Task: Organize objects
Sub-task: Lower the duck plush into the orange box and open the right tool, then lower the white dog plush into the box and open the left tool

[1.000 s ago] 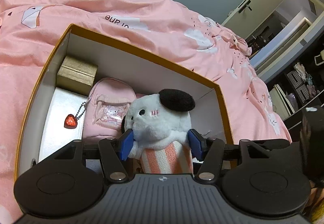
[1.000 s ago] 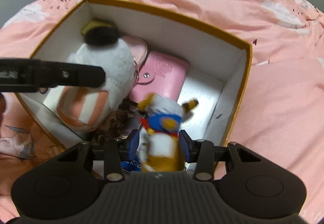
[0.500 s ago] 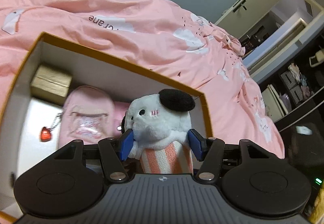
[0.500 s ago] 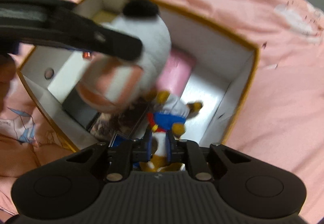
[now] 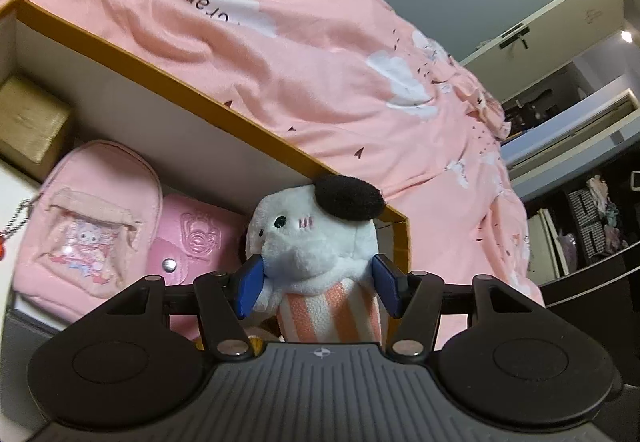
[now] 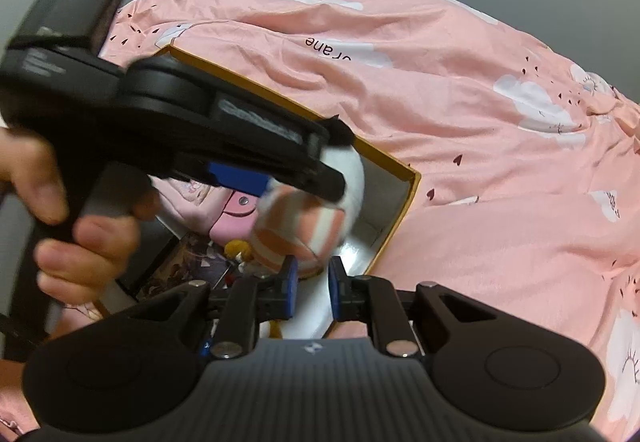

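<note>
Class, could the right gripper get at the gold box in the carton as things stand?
Probably not. In the right view the left gripper and its plush hang across the carton, hiding the gold box at the far end, with the pink pouch beside it.

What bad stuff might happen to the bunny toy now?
1. The left tongs pinch only the soft sides of the white plush toy. It may slip and drop onto the pink mini backpack or pink wallet below.
2. In the right wrist view, the left tongs hang just above the right tongs, so they might bump.
3. The toy is near the box's orange rim and could snag on it.
</note>
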Tool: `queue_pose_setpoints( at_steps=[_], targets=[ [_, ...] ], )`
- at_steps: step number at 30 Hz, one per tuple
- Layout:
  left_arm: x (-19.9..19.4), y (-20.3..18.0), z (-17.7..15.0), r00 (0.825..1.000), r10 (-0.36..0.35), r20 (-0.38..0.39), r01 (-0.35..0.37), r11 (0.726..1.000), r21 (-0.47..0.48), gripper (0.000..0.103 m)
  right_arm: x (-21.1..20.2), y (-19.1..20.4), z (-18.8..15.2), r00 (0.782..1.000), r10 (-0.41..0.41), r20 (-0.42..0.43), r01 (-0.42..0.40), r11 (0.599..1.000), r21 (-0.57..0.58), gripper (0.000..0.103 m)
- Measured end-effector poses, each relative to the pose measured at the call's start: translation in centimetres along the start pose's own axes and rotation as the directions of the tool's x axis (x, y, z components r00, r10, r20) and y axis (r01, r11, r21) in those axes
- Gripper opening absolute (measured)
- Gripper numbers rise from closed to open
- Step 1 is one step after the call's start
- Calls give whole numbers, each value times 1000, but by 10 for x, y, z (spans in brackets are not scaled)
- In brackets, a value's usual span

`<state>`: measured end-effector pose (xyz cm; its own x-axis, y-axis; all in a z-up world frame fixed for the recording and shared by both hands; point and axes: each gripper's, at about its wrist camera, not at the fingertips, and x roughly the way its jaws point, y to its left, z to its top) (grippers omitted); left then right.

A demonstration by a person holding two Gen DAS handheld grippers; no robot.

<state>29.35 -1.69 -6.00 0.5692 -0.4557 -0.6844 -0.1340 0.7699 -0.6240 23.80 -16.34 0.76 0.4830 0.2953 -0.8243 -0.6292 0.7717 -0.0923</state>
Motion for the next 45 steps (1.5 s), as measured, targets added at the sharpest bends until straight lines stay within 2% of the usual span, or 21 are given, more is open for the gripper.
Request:
queue_pose_setpoints(
  at_steps=[7,13,16,21,26,33,37,40,45],
  targets=[
    [25,3,1,996,8,-86,-8,1000,-7,69,18,-2,8,1000,2,-16,-3,999,-35,20],
    [8,7,6,995,-27,-91,28,1000,9,73,33,1,10,999,-38,-34,35,996,-84,20],
    [-6,7,9,997,-30,-68,32,999,29,71,40,2,12,998,-47,-45,42,993,-107,19],
    [-21,13,7,1000,3,-29,-1,999,54,65,41,9,22,997,-73,-26,69,986,-154,19],
    [-29,19,0,999,31,-12,-29,995,92,62,55,16,25,992,-103,-73,88,978,-192,18],
    [-28,27,-10,999,37,-32,-33,994,104,58,68,12,24,987,-105,-119,84,982,-170,17],
    [-34,26,-16,999,41,-10,-39,993,109,58,72,7,25,987,-100,-128,80,985,-156,17],
    [-45,21,-23,998,50,26,-53,990,132,58,66,10,24,989,-107,-104,89,983,-162,17],
    [-69,7,-38,993,57,106,-79,975,209,58,34,20,16,996,-87,-19,84,989,-120,17]
  ],
)
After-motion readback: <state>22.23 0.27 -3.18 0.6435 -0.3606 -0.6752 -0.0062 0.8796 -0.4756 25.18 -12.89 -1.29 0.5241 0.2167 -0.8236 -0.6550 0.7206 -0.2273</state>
